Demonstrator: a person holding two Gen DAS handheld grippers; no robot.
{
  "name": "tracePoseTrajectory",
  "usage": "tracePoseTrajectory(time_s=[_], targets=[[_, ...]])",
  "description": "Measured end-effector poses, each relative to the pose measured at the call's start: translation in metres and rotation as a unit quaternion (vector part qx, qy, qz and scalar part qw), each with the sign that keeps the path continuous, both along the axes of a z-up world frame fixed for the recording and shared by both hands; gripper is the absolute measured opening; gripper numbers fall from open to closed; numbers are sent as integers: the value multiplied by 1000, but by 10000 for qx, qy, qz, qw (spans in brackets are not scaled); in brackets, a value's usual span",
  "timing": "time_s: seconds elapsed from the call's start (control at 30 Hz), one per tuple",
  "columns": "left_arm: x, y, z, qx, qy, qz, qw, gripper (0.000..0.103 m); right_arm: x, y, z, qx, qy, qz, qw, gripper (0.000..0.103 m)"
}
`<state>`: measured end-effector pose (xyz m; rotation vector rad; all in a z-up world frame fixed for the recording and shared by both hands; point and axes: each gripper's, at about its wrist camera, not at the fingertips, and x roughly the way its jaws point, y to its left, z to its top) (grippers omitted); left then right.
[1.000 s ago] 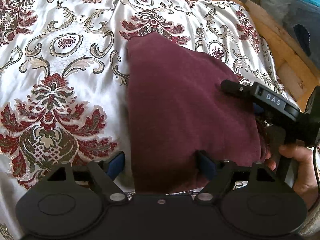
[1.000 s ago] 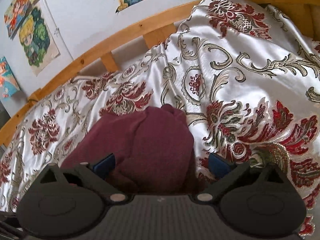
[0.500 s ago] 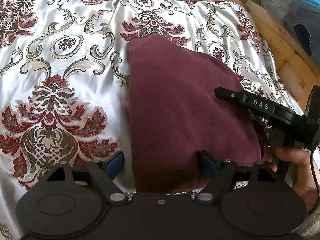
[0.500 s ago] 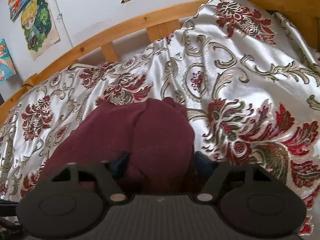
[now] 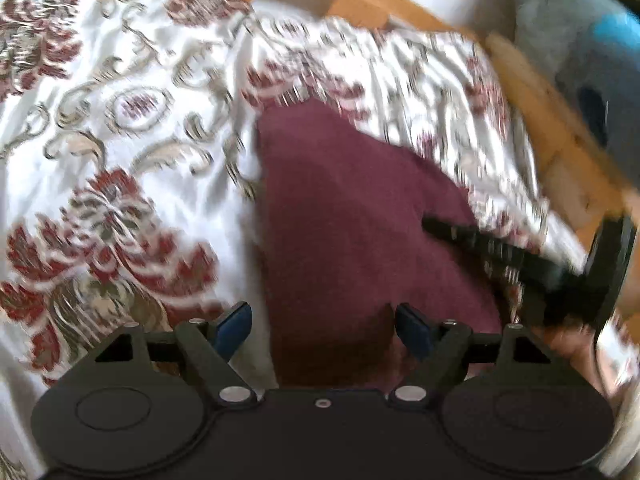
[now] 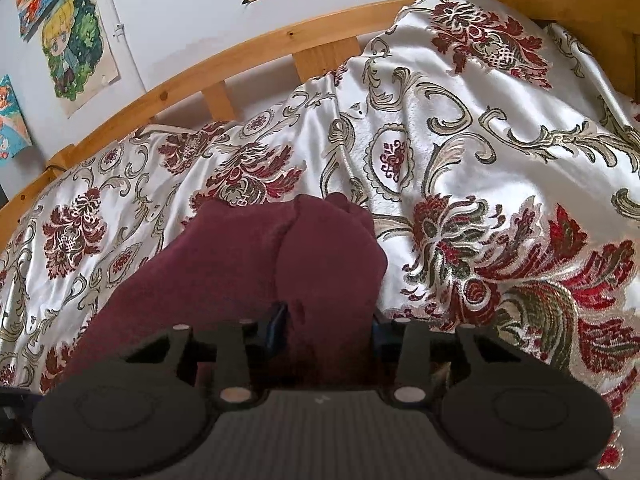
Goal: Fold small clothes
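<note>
Maroon garment (image 6: 256, 276) on floral bedspread (image 6: 480, 152)

Right gripper (image 6: 326, 326) pinches a bunched fold of the garment; left gripper (image 5: 324, 326) spread wide, straddling the near edge; left view blurred.

Wooden-framed bed (image 6: 256, 50) — floral satin bedspread (image 6: 460, 140), maroon garment (image 6: 240, 252) on top
</note>
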<state>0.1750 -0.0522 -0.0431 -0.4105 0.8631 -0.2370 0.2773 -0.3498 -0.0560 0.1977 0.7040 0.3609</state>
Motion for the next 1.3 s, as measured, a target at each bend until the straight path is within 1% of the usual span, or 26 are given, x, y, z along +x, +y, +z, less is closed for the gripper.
tracePoseTrajectory(time_s=[0.1, 0.2, 0.27, 0.4, 0.5, 0.6, 0.63, 0.67, 0.7, 0.73, 0.83, 1.0, 1.2, 1.3], targets=[[8, 20, 6, -325, -99, 317, 9989, 80, 1, -2, -1, 81, 42, -31, 10000, 44], [22, 36, 4, -632, -1, 520, 9966, 77, 1, -2, -1, 81, 45, -39, 9999, 44], [33, 41, -1, -808, 158, 537, 9952, 73, 1, -2, -2, 88, 51, -33, 9999, 44], [50, 44, -15, -1088, 443, 417, 9922, 72, 2, -4, -3, 143, 78, -39, 9999, 45], [58, 50, -29, -1422, 707, 386, 9866, 71, 3, -7, -5, 227, 126, -63, 9996, 44], [60, 51, -37, -1562, 803, 334, 9839, 66, 4, -8, -6, 268, 151, -75, 9995, 44], [61, 49, -37, -1548, 812, 296, 9842, 62, 4, -7, -6, 259, 151, -76, 9995, 44], [62, 48, -38, -1533, 824, 255, 9844, 55, 4, -7, -7, 255, 151, -78, 9995, 45], [64, 46, -39, -1544, 835, 206, 9843, 51, 5, -7, -7, 260, 153, -83, 9995, 45], [65, 44, -39, -1581, 850, 159, 9836, 45, 4, -7, -7, 265, 154, -85, 9995, 45], [66, 40, -36, -1449, 855, 154, 9856, 42, 4, -8, -7, 288, 154, -86, 9994, 45], [66, 26, -21, -879, 747, 56, 9933, 39, 5, -11, -8, 384, 181, -110, 9990, 47], [62, 5, -4, -75, 525, -104, 9985, 38, 5, -14, -8, 521, 195, -168, 9983, 55], [59, -2, 0, 191, 443, -158, 9987, 38, 5, -16, -7, 616, 181, -197, 9977, 62]])
